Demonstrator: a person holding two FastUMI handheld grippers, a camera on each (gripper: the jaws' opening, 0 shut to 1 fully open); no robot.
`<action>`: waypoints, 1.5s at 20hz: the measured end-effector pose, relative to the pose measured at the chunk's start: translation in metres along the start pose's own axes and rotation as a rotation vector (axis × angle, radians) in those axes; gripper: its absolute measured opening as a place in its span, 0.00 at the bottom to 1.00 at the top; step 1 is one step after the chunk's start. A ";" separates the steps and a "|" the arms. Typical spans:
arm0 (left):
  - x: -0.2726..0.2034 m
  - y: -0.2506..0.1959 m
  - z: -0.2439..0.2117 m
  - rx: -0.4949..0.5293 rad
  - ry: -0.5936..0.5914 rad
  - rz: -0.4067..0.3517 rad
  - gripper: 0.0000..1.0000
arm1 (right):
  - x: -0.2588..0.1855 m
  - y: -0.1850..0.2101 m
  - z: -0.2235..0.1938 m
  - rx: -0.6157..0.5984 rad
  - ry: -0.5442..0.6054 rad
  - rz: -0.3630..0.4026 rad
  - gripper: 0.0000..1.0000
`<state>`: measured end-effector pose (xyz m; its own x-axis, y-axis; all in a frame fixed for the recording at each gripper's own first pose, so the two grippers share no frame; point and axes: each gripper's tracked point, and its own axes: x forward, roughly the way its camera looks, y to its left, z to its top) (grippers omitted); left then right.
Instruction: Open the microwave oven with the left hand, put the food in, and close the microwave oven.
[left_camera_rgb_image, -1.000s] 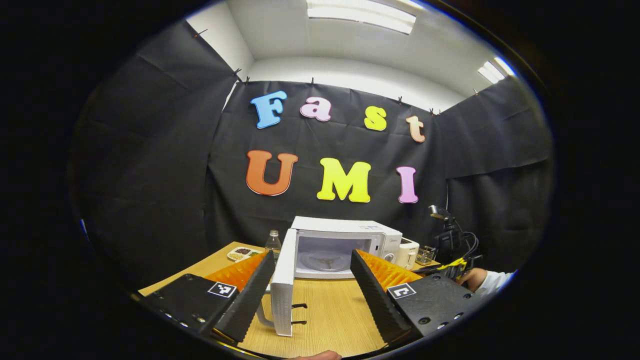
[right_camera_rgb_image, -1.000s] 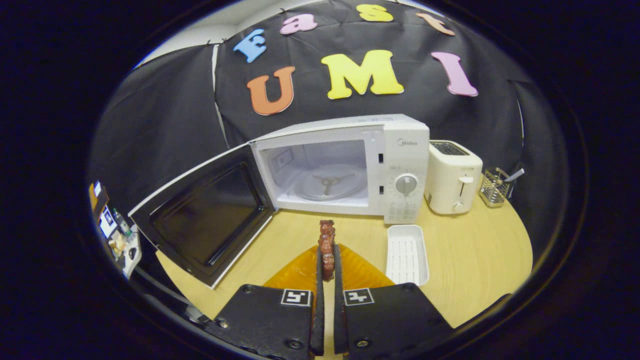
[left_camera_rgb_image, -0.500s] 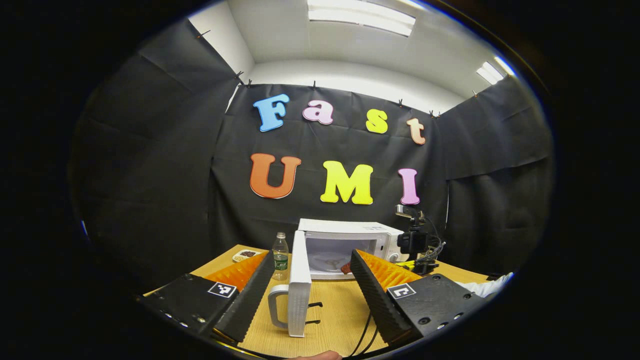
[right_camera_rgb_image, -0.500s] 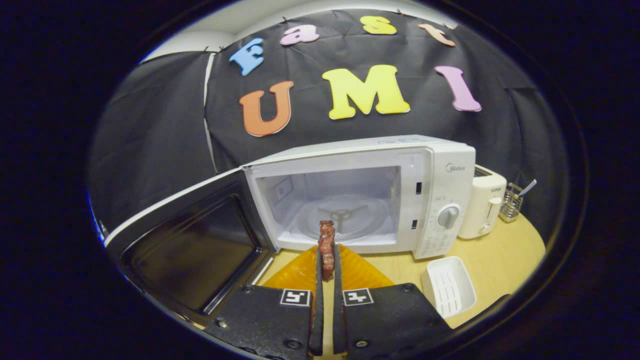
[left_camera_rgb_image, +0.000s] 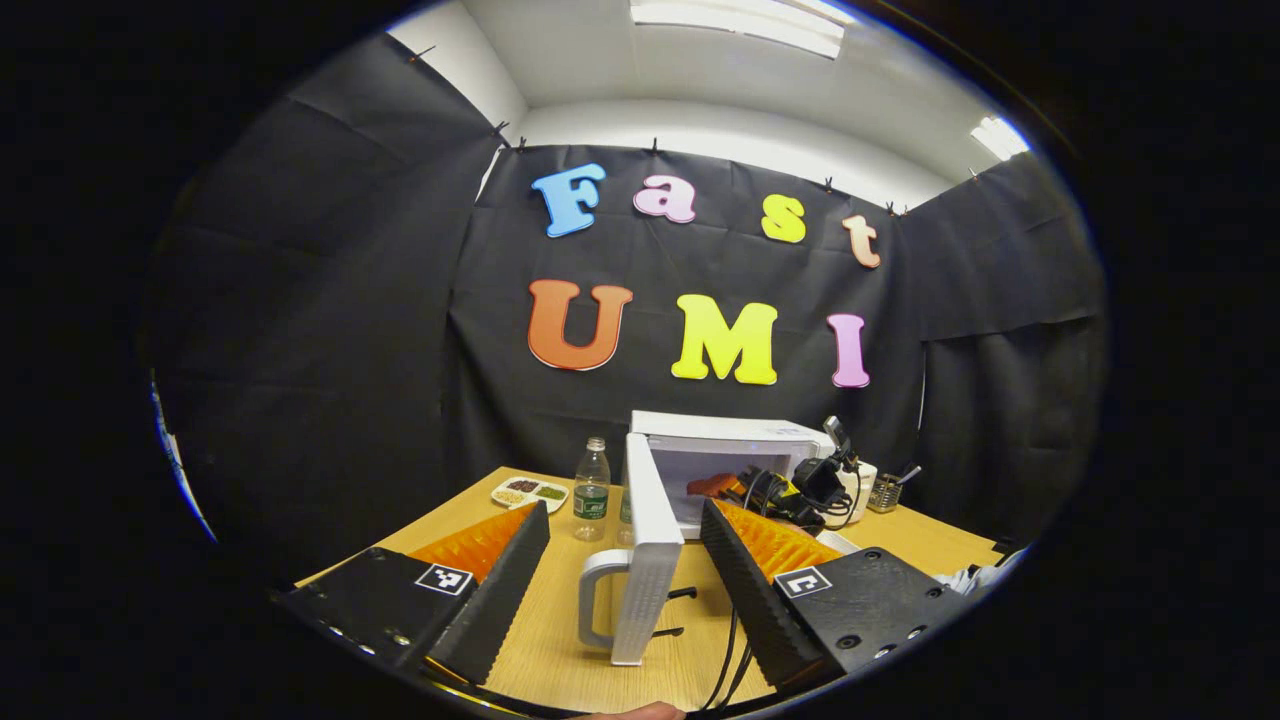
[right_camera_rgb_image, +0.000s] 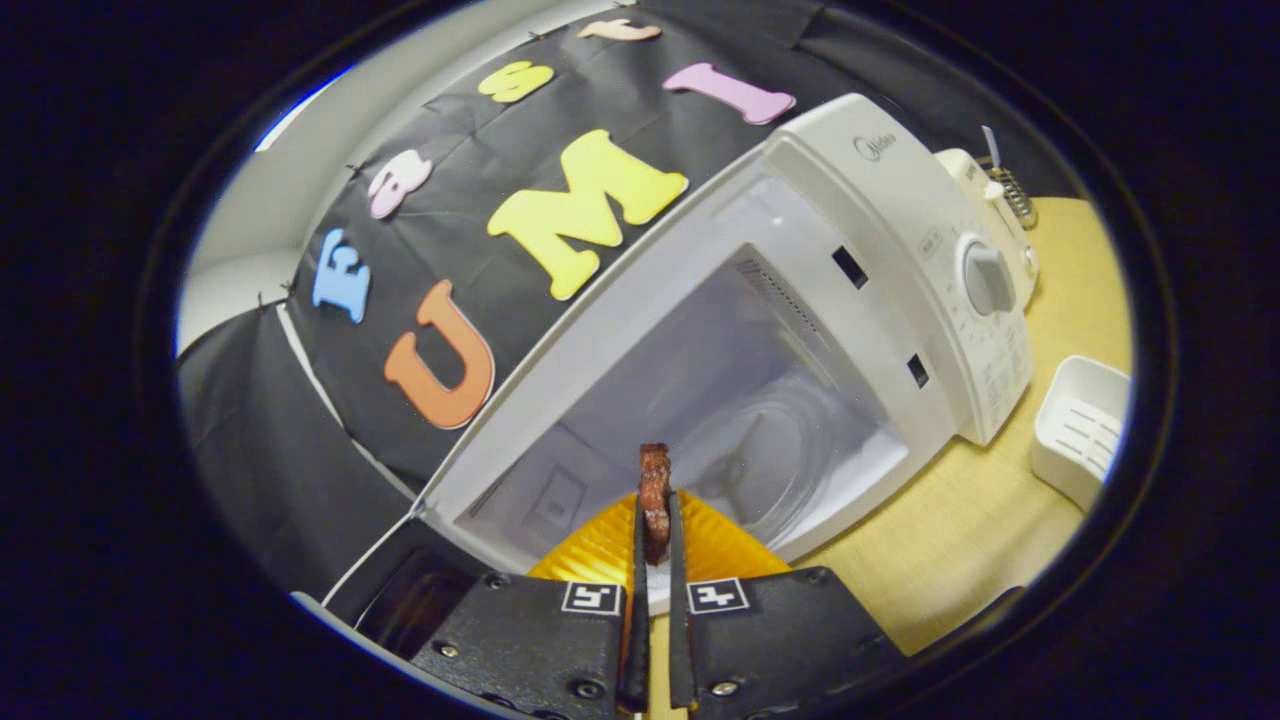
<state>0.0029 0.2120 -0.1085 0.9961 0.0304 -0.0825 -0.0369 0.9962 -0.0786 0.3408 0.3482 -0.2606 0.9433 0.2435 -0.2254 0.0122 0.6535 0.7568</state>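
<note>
The right gripper had surged forward over the last second: the white boxy microwave oven, earlier well ahead of it across the tabletop, now loomed right over its fingers, and the view had rolled so the oven sat tilted. Its fingers were clamped tight on a thin, dark reddish-brown strip of food, pinched between them at its lower end. The food's tip had gone from short of the oven to sitting at the mouth of the pale cavity, with the glass turntable just beyond and to the right of it. That looked like the put-in step well underway, with only the last push inward and the release to come.

The strip stood on its long axis straight out along the fingers, free end pointing ahead into the cavity, thin edge facing the camera.

The left gripper hung back with its jaws spread wide, gripping nothing. The open white door with its looped grey handle stood edge-on between and just ahead of its fingers, nearer the right one than a second ago. Beyond the door, the other gripper reached at the oven's opening.
</note>
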 end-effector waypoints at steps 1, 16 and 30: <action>0.002 0.001 -0.003 -0.007 0.012 0.005 0.93 | 0.014 -0.006 -0.002 0.020 0.002 -0.021 0.12; 0.019 -0.015 -0.020 0.002 0.056 -0.003 0.94 | 0.056 -0.023 -0.032 -0.180 0.062 -0.179 0.65; -0.001 -0.014 -0.018 0.059 0.032 -0.002 0.94 | 0.054 -0.036 -0.046 -0.752 0.340 -0.275 1.00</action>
<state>0.0014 0.1968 -0.1256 0.9931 0.0267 -0.1142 -0.0292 0.9994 -0.0202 0.3758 0.3704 -0.3285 0.7872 0.1301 -0.6028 -0.1106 0.9914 0.0695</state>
